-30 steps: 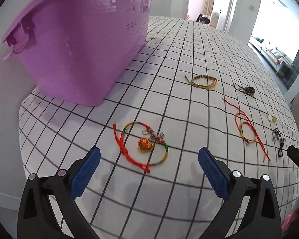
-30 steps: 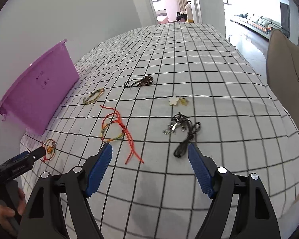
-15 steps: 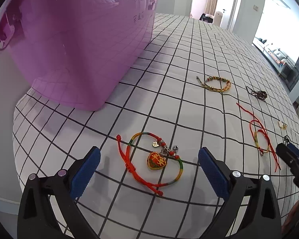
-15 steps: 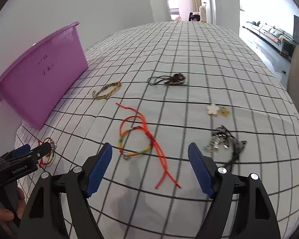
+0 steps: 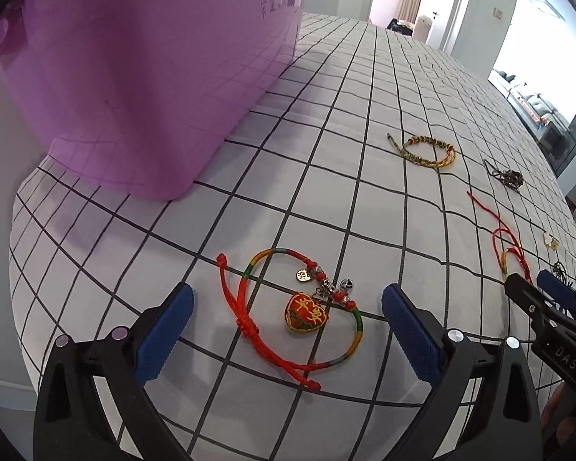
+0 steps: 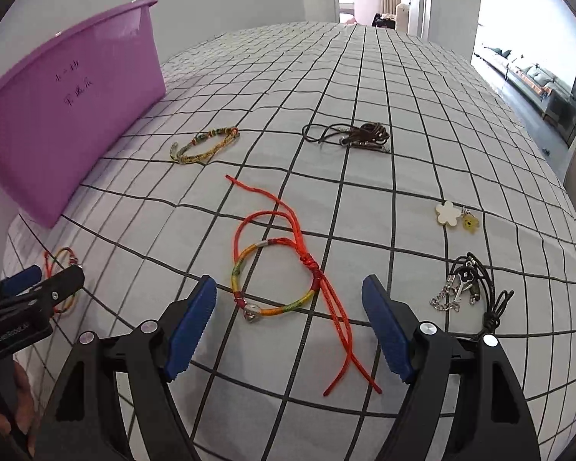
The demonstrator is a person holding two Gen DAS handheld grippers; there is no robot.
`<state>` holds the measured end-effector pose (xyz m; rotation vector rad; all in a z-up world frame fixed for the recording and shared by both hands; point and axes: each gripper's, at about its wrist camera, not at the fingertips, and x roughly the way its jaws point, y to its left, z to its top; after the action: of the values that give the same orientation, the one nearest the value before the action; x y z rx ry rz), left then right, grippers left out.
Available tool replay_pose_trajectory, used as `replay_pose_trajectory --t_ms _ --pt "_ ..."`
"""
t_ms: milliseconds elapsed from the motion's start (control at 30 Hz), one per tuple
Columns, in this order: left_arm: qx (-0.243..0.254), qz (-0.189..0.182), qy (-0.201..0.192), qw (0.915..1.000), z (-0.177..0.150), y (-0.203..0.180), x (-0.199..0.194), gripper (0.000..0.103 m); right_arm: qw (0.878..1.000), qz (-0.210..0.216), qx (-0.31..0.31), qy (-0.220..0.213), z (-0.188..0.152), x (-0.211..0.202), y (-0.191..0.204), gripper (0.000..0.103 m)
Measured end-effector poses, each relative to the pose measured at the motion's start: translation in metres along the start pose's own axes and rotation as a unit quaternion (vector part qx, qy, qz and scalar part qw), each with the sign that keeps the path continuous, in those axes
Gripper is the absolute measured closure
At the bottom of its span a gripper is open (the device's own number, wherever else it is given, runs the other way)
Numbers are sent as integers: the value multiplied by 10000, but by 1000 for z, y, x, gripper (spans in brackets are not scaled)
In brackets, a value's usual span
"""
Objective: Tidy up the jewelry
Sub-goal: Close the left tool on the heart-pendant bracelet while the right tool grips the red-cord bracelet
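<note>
Jewelry lies scattered on the checked bed. Left gripper is spread, straddling the heart-charm bracelet. Right gripper is spread around the red-cord bracelet. Purple bin stands nearby.

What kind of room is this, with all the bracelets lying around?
Most likely a home, perhaps a bedroom. The bracelets lie on a checked sheet that looks like a bed's, a purple tub stands on it, and an open doorway shows a sofa in the next room.
</note>
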<state>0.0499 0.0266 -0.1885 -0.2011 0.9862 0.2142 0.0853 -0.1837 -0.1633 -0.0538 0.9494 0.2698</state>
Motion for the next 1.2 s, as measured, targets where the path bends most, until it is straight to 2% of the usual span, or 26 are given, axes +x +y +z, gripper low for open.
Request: replay_pose_trajectory --t_ms 233,433,533,600,800,900,1000,1067,1200 --pt "255 259 -98 9993 0 -10 6 6 9995 -194 -231 -87 0 5 6 28" --pt "230 284 -154 9992 -1 -9 6 6 9994 -201 -253 -134 0 6 8 29" --pt "227 267 -148 9993 -2 -9 4 8 9991 -126 -379 -167 -1 6 12 38" --pt "208 271 -187 9992 -3 -9 2 12 9984 -70 -516 -199 -2 4 17 51" --pt "178 283 -297 9990 -13 -7 -7 27 9970 61 -740 -235 -4 1 26 73" --pt "191 280 -375 9987 -16 -7 -10 37 9962 81 -832 -247 -5 0 30 84" --pt "235 255 -446 9984 -18 -8 -13 53 9957 92 -884 -253 -6 -1 33 94" --pt "258 247 -485 9982 -18 -8 -14 69 9957 92 -886 -255 -6 -1 34 96" --pt "310 233 -519 9979 -18 -11 -16 78 9956 88 -895 -262 -7 -2 35 97"
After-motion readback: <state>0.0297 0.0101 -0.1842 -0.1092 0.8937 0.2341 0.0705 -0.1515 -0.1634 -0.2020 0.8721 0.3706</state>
